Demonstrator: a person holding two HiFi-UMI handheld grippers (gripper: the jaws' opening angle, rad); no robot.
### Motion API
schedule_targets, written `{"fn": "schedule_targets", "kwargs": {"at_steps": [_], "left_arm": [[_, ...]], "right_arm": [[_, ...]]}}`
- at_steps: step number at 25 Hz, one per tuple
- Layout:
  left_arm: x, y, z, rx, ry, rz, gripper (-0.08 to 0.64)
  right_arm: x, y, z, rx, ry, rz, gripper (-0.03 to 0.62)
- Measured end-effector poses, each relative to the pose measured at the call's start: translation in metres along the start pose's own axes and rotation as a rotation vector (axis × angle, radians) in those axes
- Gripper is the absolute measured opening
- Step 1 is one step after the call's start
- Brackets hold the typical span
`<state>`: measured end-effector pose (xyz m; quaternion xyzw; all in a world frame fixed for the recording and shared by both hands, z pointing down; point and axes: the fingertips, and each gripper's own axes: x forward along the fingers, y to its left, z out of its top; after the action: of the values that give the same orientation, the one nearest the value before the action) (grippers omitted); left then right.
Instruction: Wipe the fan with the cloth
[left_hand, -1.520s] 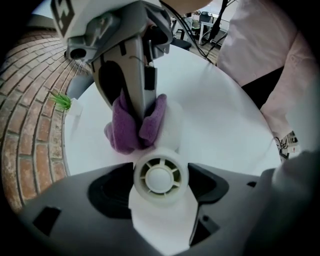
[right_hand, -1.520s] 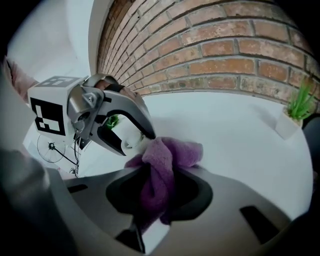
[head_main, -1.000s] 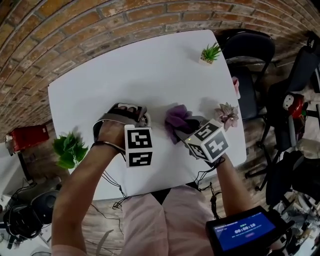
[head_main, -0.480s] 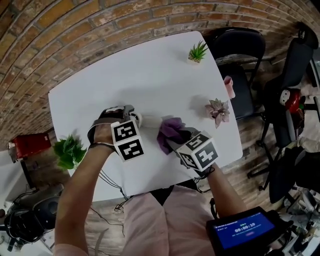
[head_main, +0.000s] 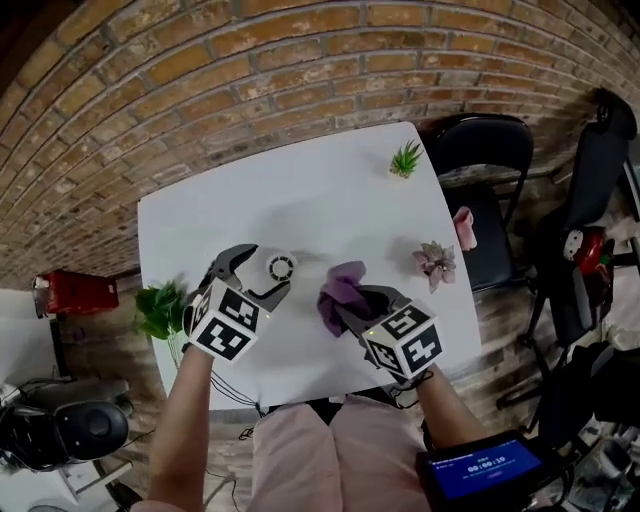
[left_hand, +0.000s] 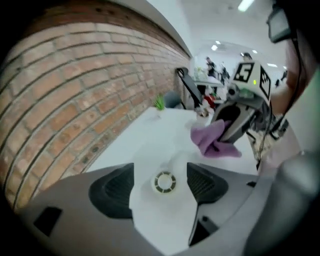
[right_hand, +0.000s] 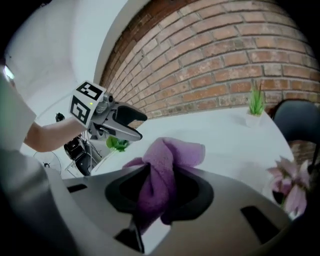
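Observation:
A small round white fan (head_main: 280, 267) stands on the white table (head_main: 300, 190). My left gripper (head_main: 258, 280) is open, its two dark jaws spread to either side of the fan without touching it. In the left gripper view the fan (left_hand: 164, 182) sits in the gap of that gripper (left_hand: 160, 187). To the right, my right gripper (head_main: 347, 303) is shut on a bunched purple cloth (head_main: 340, 280), held just right of the fan and apart from it. The cloth (right_hand: 162, 170) fills the right gripper (right_hand: 160, 192), and the left gripper (right_hand: 120, 122) shows beyond.
A small green potted plant (head_main: 405, 160) stands at the table's far right corner and a pink succulent (head_main: 437, 262) near the right edge. A leafy green plant (head_main: 160, 308) sits at the left edge. A black chair (head_main: 485, 150) and brick wall border the table.
My left gripper has drawn back from the fan, which now stands free between open jaws. The right gripper still holds the cloth and sits about as before. The head camera has shifted.

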<state>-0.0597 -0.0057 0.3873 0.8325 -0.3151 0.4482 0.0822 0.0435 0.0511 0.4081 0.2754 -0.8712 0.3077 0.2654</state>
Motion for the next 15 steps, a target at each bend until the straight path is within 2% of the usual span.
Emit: {"fn": "schedule_targets", "kwargs": {"at_steps": [3,4,5,6,8,10,13,15], "left_arm": [[-0.058,0.02,0.045,-0.211,-0.292,0.193,0.225],[-0.079,0.027,0.057,-0.265,-0.386,0.273,0.167],[-0.102,0.033,0.067,-0.307,-0.469,0.357,0.071],[-0.124,0.039,0.074,-0.336,-0.536,0.441,0.021],[-0.162,0.048,0.086,-0.369,-0.629,0.587,0.02],[-0.189,0.053,0.096,-0.39,-0.692,0.68,0.017],[-0.214,0.058,0.11,-0.404,-0.766,0.749,0.017],[-0.229,0.061,0.113,-0.406,-0.794,0.789,0.017]], "right_arm": [[-0.022,0.007,0.061,-0.101,-0.143,-0.024,0.118],[-0.03,0.011,0.084,-0.138,-0.198,-0.034,0.12],[-0.04,0.016,0.107,-0.173,-0.254,-0.047,0.123],[-0.05,0.022,0.128,-0.206,-0.311,-0.063,0.124],[-0.069,0.034,0.166,-0.272,-0.417,-0.099,0.126],[-0.086,0.043,0.194,-0.343,-0.493,-0.141,0.126],[-0.099,0.051,0.218,-0.434,-0.552,-0.186,0.126],[-0.098,0.06,0.224,-0.456,-0.573,-0.173,0.126]]}}
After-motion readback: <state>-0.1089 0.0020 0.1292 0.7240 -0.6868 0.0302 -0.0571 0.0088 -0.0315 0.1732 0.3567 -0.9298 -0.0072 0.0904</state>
